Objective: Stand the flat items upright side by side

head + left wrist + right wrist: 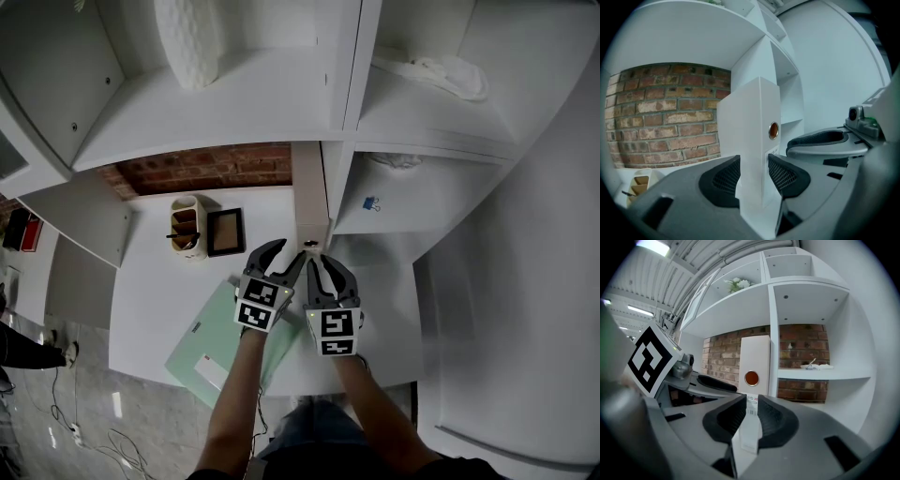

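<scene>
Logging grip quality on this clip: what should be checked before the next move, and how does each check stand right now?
1. Left gripper closed on the white binder: ok, pads on both sides of its spine.
2. Right gripper closed on the binder: ok, pinching a thin labelled edge.
3. Binder upright: ok, it stands beside the shelf divider.
4. Binder's base flat on the desk: cannot tell, the grippers hide it.
5. Green folder stood up alongside: not ok, it lies flat under the left arm.
6. Pen holder and picture frame clear of the binder: ok, both stand apart from it.
</scene>
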### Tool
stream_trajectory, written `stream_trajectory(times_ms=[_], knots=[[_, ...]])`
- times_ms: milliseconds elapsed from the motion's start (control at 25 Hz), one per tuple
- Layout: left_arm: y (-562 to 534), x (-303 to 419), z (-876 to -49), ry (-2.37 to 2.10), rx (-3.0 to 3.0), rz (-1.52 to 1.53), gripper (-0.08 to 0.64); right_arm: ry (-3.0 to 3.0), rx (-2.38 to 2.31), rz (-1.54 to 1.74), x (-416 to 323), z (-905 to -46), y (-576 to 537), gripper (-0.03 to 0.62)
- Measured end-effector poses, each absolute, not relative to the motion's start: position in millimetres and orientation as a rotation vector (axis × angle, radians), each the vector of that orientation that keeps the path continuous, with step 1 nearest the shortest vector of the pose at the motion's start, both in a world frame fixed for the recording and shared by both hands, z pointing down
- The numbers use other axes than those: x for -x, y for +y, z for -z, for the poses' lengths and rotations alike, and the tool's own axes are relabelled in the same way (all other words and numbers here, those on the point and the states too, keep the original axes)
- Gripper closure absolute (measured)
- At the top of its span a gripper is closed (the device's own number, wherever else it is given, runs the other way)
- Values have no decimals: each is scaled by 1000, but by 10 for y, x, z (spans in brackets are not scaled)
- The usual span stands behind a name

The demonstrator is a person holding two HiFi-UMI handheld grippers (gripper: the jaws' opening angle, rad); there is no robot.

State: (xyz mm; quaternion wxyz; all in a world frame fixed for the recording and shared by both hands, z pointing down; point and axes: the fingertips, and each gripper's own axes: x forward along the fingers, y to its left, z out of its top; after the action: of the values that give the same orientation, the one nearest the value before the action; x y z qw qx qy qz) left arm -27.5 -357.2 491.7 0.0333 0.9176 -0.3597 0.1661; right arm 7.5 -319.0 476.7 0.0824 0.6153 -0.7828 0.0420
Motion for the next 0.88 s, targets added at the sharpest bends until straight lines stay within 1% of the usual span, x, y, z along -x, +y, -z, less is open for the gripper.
stream_trajectory(times_ms=[480, 640, 880], knots=[[-3384, 418, -4917, -1170, -2793, -496, 377, -2364, -1818, -141, -101, -4738, -2978, 525], [-3208, 646, -4948, -1216, -2748, -504, 377, -2371, -1787, -162, -29, -4801, -2834, 525], [-2925, 1179, -5011, -1320, -2660, -542, 377, -2424, -1686, -229, 304, -4944, -2554, 525]])
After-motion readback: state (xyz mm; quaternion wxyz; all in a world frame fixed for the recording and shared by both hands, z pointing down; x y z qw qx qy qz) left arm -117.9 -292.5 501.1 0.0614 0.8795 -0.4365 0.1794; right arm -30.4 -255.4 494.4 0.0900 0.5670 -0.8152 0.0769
